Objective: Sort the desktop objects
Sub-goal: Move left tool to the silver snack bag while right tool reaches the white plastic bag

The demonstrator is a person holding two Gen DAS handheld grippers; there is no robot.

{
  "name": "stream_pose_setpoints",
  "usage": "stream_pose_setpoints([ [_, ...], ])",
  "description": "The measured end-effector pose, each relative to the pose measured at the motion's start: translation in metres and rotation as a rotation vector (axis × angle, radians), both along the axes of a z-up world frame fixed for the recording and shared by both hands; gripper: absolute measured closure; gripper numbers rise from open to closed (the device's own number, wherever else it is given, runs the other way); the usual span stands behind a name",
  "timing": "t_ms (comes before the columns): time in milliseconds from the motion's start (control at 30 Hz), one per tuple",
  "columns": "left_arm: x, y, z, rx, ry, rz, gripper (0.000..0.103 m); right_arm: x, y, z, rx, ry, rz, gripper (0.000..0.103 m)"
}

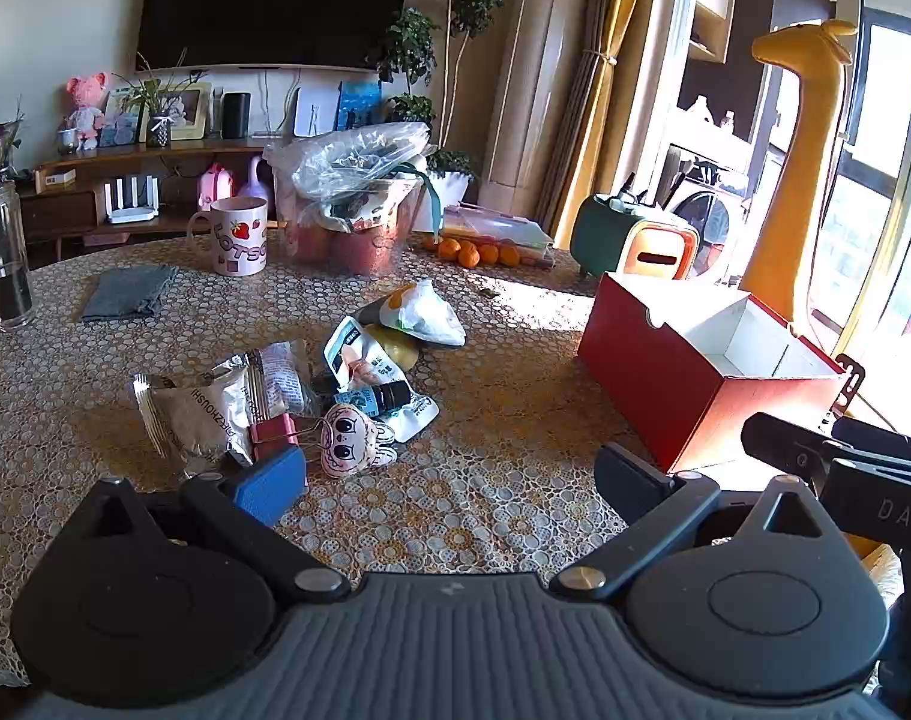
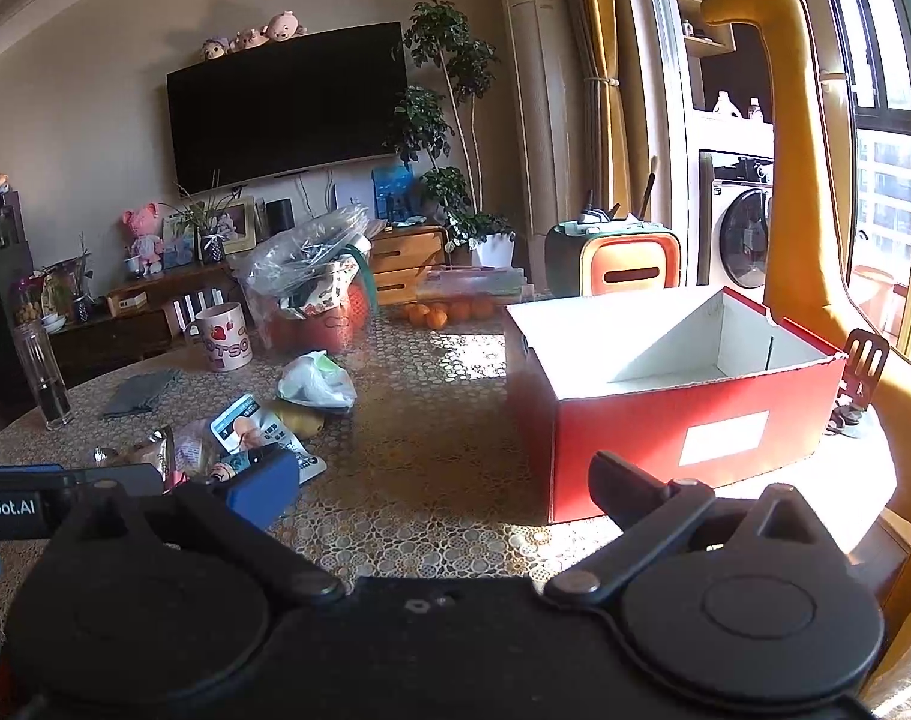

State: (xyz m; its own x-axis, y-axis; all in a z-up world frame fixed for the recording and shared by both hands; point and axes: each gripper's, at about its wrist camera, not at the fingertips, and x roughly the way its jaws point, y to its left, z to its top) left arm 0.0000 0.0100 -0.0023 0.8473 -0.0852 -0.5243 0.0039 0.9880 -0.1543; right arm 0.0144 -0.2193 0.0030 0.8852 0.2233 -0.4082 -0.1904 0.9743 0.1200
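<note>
Left claw (image 1: 449, 480) and right claw (image 2: 443, 495) both spread wide, lace-patterned tablecloth (image 1: 503, 396), wall television (image 2: 287, 114), sunlit window (image 2: 875, 120)

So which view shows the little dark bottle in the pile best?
The left wrist view: the bottle lies unobstructed in the pile, label and dark cap visible. In the right wrist view, it is mostly hidden behind the blue pad of the right tongs; only a dark sliver shows.

Bare tablecloth (image 1: 503, 396) between clutter pile (image 1: 311, 396), red box (image 1: 695, 384).
</note>
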Motion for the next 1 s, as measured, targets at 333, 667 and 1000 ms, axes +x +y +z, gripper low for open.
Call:
stream_pose_setpoints([
  [333,0.016,0.015,0.001,0.042,0.011,0.056,0.000,0.021,0.014,0.004,-0.029,-0.014,0.086,0.000],
  [667,0.035,0.039,-0.003,0.095,0.024,0.108,0.000,0.055,0.034,0.006,-0.052,-0.024,0.138,0.001],
  [1000,0.064,0.072,-0.015,0.111,0.042,0.153,0.000,0.104,0.060,0.007,-0.089,-0.019,0.182,0.001],
])
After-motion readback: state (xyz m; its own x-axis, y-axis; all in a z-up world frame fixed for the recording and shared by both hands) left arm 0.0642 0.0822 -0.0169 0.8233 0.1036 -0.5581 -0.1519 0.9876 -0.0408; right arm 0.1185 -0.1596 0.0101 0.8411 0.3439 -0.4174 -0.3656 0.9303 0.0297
